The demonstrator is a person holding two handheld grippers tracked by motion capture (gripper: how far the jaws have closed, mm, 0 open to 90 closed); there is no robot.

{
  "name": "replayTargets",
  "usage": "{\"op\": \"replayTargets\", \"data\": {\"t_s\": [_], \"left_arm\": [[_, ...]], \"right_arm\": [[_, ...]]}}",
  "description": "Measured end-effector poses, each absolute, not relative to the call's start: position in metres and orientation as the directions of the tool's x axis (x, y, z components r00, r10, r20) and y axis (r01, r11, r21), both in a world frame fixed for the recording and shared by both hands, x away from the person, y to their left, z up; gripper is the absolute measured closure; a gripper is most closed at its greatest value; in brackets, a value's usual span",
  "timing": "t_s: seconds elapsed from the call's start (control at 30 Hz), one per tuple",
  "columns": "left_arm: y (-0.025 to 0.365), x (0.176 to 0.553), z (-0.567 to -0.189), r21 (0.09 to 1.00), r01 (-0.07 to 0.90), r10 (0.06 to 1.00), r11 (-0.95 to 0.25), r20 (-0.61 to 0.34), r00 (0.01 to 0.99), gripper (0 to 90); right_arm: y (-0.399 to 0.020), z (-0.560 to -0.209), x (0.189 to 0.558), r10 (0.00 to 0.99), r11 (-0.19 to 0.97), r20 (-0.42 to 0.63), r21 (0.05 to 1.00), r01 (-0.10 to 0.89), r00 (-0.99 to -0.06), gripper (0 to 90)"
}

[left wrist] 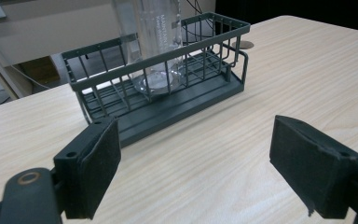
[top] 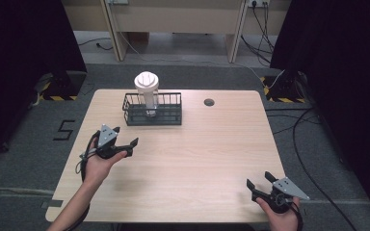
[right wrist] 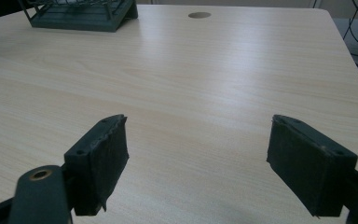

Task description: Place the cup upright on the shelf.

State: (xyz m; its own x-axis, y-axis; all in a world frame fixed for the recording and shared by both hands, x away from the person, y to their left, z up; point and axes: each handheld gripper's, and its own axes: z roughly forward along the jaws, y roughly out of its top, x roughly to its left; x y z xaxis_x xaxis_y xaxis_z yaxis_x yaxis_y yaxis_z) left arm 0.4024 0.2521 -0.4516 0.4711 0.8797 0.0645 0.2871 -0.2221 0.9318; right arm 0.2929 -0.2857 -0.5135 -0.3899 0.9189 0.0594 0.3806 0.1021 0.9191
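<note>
A light wooden table with rounded corners carries the things. Toward its far edge, at about eleven o'clock from the table's middle, a dark wire basket sits flat on the wood, its long side running along the far edge. Toward one o'clock, near the far edge and well apart from the basket, a small round cable hole is set into the tabletop.

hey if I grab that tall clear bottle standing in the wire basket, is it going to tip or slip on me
Probably tippy: the bottle is tall and narrow and rises well above the basket rim. Its clear smooth wall looks slippery, so grip firmly. It appears empty, so likely light. The left gripper is nearest, jaws open.
</note>
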Motion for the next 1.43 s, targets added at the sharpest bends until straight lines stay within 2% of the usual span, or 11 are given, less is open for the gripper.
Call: {"op": "replayTargets", "data": {"t_s": [0.8,1.1,1.43], "left_arm": [[0.281,0.354,-0.477,0.926,0.319,0.902,-0.201,0.048,0.429,16.0],[0.284,0.346,-0.495,0.919,0.346,0.913,-0.19,0.036,0.407,16.1],[0.285,0.347,-0.499,0.926,0.347,0.92,-0.149,0.0,0.393,16.9]], "right_arm": [[-0.286,-0.514,0.293,0.919,0.107,0.054,0.919,0.38,-0.391,20.6],[-0.285,-0.514,0.293,0.92,0.108,0.053,0.918,0.382,-0.389,20.6],[-0.284,-0.514,0.293,0.919,0.111,0.052,0.916,0.386,-0.39,20.6]]}}
